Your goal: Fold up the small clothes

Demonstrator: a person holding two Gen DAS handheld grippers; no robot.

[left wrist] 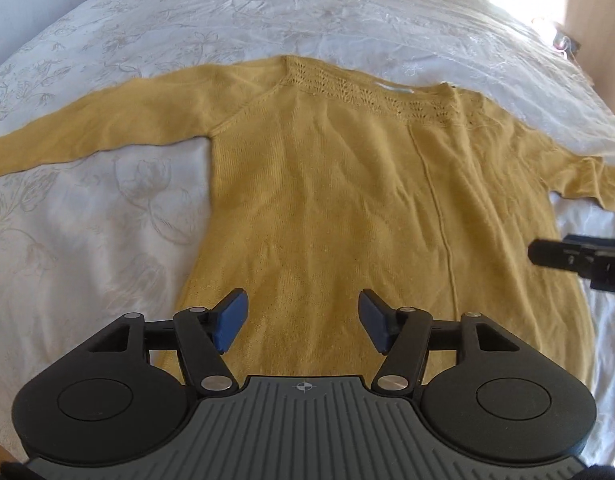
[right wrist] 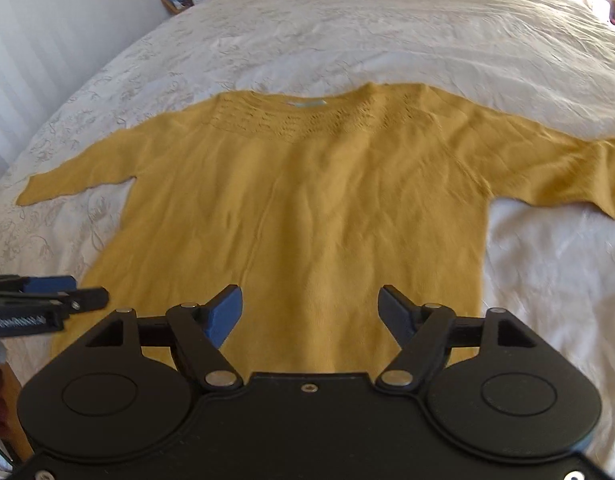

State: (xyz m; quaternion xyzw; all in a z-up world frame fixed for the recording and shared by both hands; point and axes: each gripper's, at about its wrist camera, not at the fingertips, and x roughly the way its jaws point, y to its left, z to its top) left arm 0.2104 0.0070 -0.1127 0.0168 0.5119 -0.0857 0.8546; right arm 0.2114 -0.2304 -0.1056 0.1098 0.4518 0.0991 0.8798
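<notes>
**Yellow sweater laid flat, both grippers off it**

So the yellow sweater [left wrist: 327, 200] is spread flat on the white bedspread [left wrist: 267, 20], neckline at the far side, sleeves stretched out to both sides. Left gripper [left wrist: 303, 322] hangs over the sweater's near hem, jaws apart, nothing between them. Right gripper [right wrist: 310, 314] is the same, spread even wider, over the hem beside it.
</notes>
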